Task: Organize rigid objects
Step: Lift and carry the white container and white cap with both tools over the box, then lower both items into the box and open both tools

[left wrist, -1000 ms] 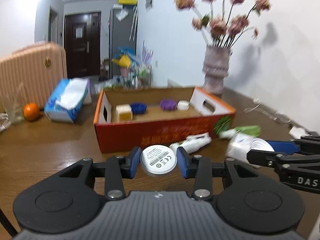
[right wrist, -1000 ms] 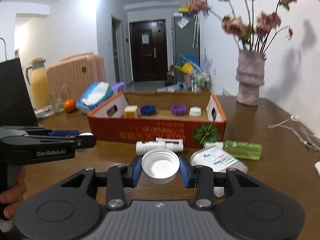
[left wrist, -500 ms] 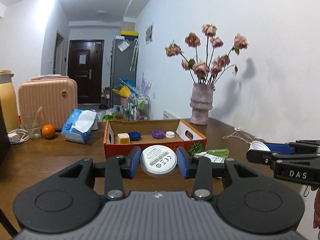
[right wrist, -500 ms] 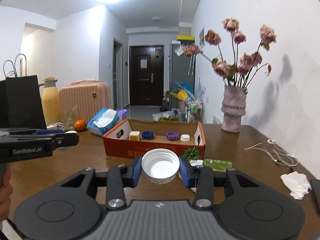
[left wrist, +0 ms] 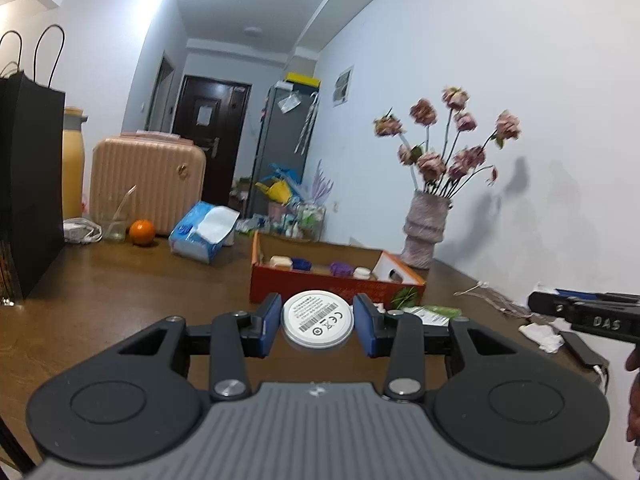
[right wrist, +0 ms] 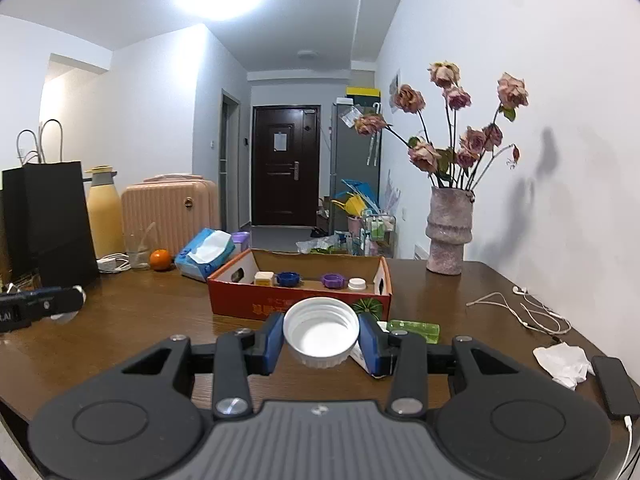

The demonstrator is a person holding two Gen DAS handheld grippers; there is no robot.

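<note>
The left gripper [left wrist: 317, 322] has its jaws clamped on a flat white disc [left wrist: 317, 319] with a printed label and barcode facing the camera, held above the brown desk [left wrist: 120, 300]. The right gripper [right wrist: 320, 338] has its jaws clamped on a white ribbed cap [right wrist: 321, 333], its hollow side turned toward the camera.

Farther along the desk sits an open red cardboard box [right wrist: 256, 304]. Inside it, in a row from left to right, are a cream block [right wrist: 264, 278], a blue cap [right wrist: 289, 278], a purple cap [right wrist: 333, 280] and a small white cap [right wrist: 357, 283]. Just in front of the box's right end lies a green bottle [right wrist: 414, 327] on its side.

To the left of the box are a blue tissue pack [right wrist: 206, 254] and an orange [right wrist: 160, 260]; to its far right stands a vase of dried roses [right wrist: 448, 232]. Near the desk's right edge lie white earphones [right wrist: 532, 312], a crumpled tissue [right wrist: 564, 364] and a dark phone [right wrist: 614, 384].
</note>
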